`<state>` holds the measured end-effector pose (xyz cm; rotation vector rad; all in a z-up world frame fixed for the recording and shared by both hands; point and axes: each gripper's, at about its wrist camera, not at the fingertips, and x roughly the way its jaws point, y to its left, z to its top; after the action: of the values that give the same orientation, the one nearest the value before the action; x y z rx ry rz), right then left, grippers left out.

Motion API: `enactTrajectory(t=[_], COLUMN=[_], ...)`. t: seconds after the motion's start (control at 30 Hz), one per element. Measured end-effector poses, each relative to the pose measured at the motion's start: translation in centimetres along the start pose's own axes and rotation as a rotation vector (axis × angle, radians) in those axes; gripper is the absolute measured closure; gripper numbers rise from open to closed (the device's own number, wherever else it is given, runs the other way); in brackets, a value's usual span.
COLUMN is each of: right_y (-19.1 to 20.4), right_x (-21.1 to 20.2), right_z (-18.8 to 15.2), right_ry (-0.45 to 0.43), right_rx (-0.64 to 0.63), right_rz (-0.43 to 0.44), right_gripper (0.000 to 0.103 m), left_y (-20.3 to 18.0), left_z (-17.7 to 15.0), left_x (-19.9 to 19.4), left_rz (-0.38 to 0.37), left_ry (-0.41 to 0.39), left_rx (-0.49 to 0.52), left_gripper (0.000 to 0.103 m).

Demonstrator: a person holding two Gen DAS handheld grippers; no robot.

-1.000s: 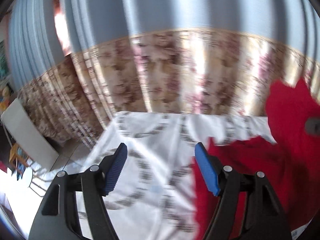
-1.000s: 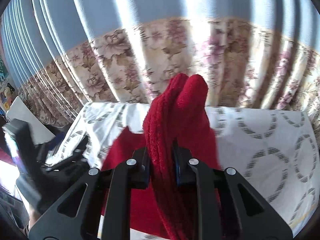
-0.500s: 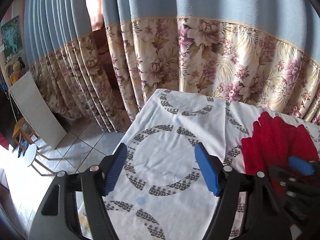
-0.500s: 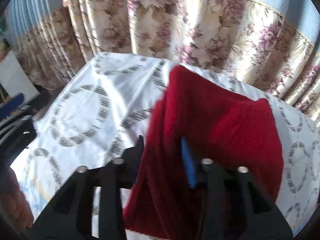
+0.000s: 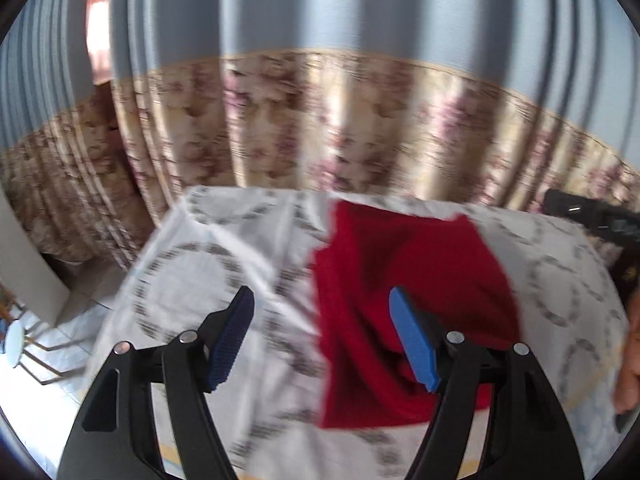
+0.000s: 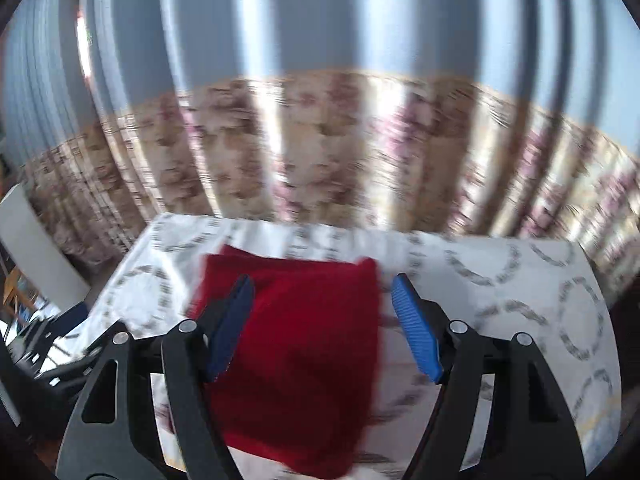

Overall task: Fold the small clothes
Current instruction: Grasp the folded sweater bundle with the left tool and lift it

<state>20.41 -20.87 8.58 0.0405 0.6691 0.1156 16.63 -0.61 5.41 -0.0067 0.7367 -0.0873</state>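
Both tongs spread wide and empty, left tongs (image 5: pixel 322 338), right tongs (image 6: pixel 324 326), above folded red garment (image 6: pixel 296 360).

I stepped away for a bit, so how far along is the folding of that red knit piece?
Looks mostly done: the red knit garment lies on the patterned tablecloth as a compact, roughly square bundle. Nothing is in hand: the right tongs and left tongs are both open and empty. What's left is possibly tidying the rumpled near edge; blur hides detail.
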Motion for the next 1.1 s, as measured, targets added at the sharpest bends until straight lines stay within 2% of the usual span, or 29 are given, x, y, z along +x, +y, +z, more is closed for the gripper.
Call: enactTrajectory(t=[0.07,0.2,0.23,0.27,0.3,0.37,0.47,0.53,0.57,0.6,0.67,0.77,0.87,0.97,1.03,1.1], right_y=[-1.9,-3.9,-4.1,-4.2,-4.3,-4.3,-4.2,-4.2,-4.2,-4.0,-3.6,-2.8,-2.7,-2.7,-2.8,-2.9], right_x=[0.3,1.0,1.1,1.3,1.4,1.7,2.2,2.3,2.5,2.8,3.4,4.2,4.4,4.3,4.5,4.7], right_z=[-1.0,-3.3,-3.6,-4.2,-4.8,-5.6,-6.3,-6.8,-7.2,-7.5,-8.2,-9.3,-9.5,-8.9,-8.5,-8.0], right_ry=[0.021,0.058,0.064,0.073,0.082,0.092,0.107,0.109,0.115,0.122,0.139,0.160,0.156,0.138,0.134,0.128], right_rx=[0.017,0.033,0.032,0.029,0.028,0.020,0.015,0.007,0.006,0.002,-0.017,-0.045,-0.044,-0.046,-0.044,-0.039], right_rz=[-0.012,-0.016,-0.015,-0.013,-0.009,-0.002,0.007,0.006,0.013,0.017,0.022,0.026,0.031,0.019,0.018,0.018], right_gripper=[0.031,0.031,0.031,0.031,0.031,0.031,0.031,0.031,0.031,0.031,0.031,0.031,0.031,0.028,0.027,0.025], left_y=[-1.8,-3.9,-3.9,-3.6,-2.9,-1.7,-0.1,1.4,1.6,2.1,2.6,3.0,3.3,4.3,4.5,3.8], left_z=[-0.6,-2.5,-3.0,-3.4,-3.9,-4.6,-5.9,-7.2,-7.5,-8.0,-8.4,-7.9,-6.3,-3.6,-1.6,-0.4], left_x=[0.5,3.0,3.9,4.3,5.0,5.2,5.0,6.0,6.4,6.6,6.2,5.1,2.8,0.6,0.6,2.4], left_rz=[-0.018,0.012,0.036,0.039,0.012,0.008,0.029,0.024,0.027,0.057,0.111,0.083,0.047,0.043,0.047,0.055], left_ry=[0.026,0.077,0.090,0.099,0.121,0.119,0.113,0.149,0.163,0.147,0.104,0.080,0.006,-0.069,-0.070,-0.025], left_rx=[0.018,0.059,0.061,0.057,0.036,0.015,0.044,0.036,0.042,0.045,0.051,0.026,0.009,-0.051,-0.069,-0.049], left_gripper=[0.032,0.033,0.040,0.069,0.093,0.095,0.095,0.090,0.079,0.058,0.042,0.037,0.031,0.024,0.022,0.020])
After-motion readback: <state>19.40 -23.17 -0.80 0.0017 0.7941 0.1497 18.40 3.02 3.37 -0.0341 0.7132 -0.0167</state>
